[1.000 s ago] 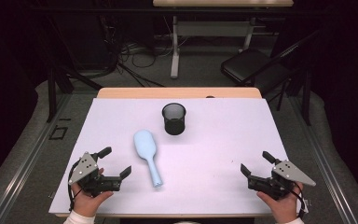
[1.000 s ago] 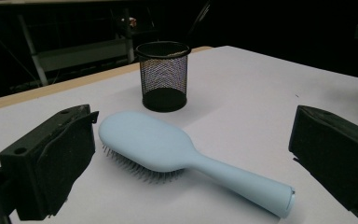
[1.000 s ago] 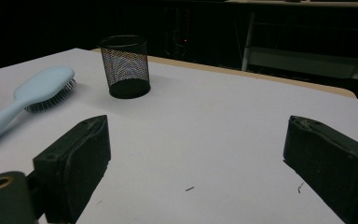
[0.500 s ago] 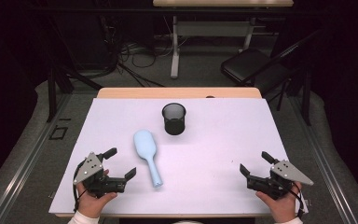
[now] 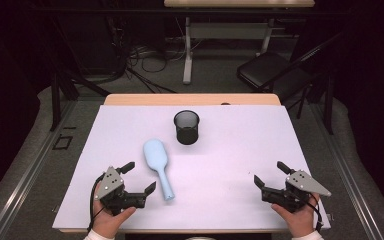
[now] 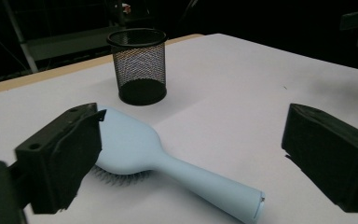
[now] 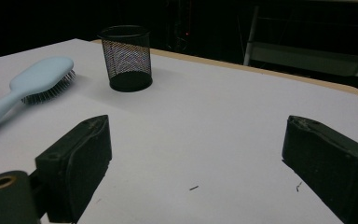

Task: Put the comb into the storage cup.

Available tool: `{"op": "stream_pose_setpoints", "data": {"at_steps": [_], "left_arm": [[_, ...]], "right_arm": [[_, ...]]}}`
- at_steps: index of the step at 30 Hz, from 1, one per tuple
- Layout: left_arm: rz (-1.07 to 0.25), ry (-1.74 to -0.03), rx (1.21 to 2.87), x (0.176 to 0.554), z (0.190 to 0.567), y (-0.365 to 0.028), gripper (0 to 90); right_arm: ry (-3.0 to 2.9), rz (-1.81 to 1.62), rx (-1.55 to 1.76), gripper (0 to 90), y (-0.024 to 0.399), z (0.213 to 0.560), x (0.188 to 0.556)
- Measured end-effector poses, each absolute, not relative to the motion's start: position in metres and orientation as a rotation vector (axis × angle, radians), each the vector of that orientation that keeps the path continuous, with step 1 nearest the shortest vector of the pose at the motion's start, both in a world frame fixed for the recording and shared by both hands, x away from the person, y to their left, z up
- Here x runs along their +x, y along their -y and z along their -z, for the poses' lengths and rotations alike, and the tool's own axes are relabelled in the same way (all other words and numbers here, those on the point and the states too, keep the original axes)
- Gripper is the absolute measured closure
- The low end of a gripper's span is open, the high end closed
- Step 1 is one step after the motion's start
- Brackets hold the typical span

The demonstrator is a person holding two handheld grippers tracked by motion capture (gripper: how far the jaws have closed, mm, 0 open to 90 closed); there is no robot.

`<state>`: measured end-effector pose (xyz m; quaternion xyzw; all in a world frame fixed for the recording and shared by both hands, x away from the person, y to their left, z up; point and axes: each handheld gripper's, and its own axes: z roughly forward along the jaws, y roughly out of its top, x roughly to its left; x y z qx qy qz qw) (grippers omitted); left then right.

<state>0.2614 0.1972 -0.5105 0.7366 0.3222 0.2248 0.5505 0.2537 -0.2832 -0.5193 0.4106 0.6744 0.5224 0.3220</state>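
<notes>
A light blue hairbrush [image 5: 157,165] lies bristles down on the white tabletop [image 5: 240,145], with its handle pointing toward the front edge. Behind it stands a black mesh cup [image 5: 186,127], upright and empty. My left gripper [image 5: 142,175] is open just left of the brush handle and touches nothing. In the left gripper view the brush [image 6: 140,149] lies across the space ahead of the wide-apart jaws, with the cup [image 6: 140,65] beyond it. My right gripper [image 5: 268,172] is open near the front right corner. Past its jaws, the right gripper view shows the brush [image 7: 32,79] and the cup [image 7: 125,58] far to the left.
A wooden strip [image 5: 190,99] borders the table's far edge. Beyond it are a folding chair [image 5: 272,70], floor cables [image 5: 145,55] and another table's legs [image 5: 187,50]. Bare white surface lies between the two grippers.
My left gripper has moved to the right, closer to the brush handle. The right gripper, the brush and the cup have stayed where they were.
</notes>
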Motion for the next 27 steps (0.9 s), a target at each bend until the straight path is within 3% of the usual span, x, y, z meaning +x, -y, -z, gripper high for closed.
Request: {"op": "stream_pose_setpoints", "data": {"at_steps": [2,3,11,14,17,19,25,27], "left_arm": [[-0.536,-0.762,1.750,0.260,0.510,-0.196,8.0],[-0.544,-0.761,1.752,0.259,0.511,-0.194,14.4],[-0.535,-0.801,1.780,0.264,0.512,-0.185,23.2],[-0.527,-0.821,1.798,0.266,0.514,-0.181,34.1],[-0.538,-0.823,1.797,0.268,0.516,-0.176,34.2],[-0.510,-0.825,1.801,0.270,0.517,-0.174,40.2],[-0.473,-0.844,1.803,0.277,0.523,-0.168,40.5],[-0.452,-0.834,1.799,0.279,0.525,-0.167,45.0]], "right_arm": [[-1.774,-1.367,1.073,7.8,0.283,0.519,0.254],[-1.777,-1.365,1.070,8.0,0.281,0.519,0.253],[-1.784,-1.355,1.075,8.8,0.281,0.520,0.254],[-1.782,-1.358,1.083,9.0,0.281,0.521,0.255],[-1.782,-1.358,1.082,9.5,0.281,0.521,0.255],[-1.782,-1.358,1.079,9.8,0.281,0.521,0.254],[-1.785,-1.358,1.082,10.7,0.281,0.521,0.255],[-1.792,-1.353,1.081,10.8,0.281,0.521,0.255]]}}
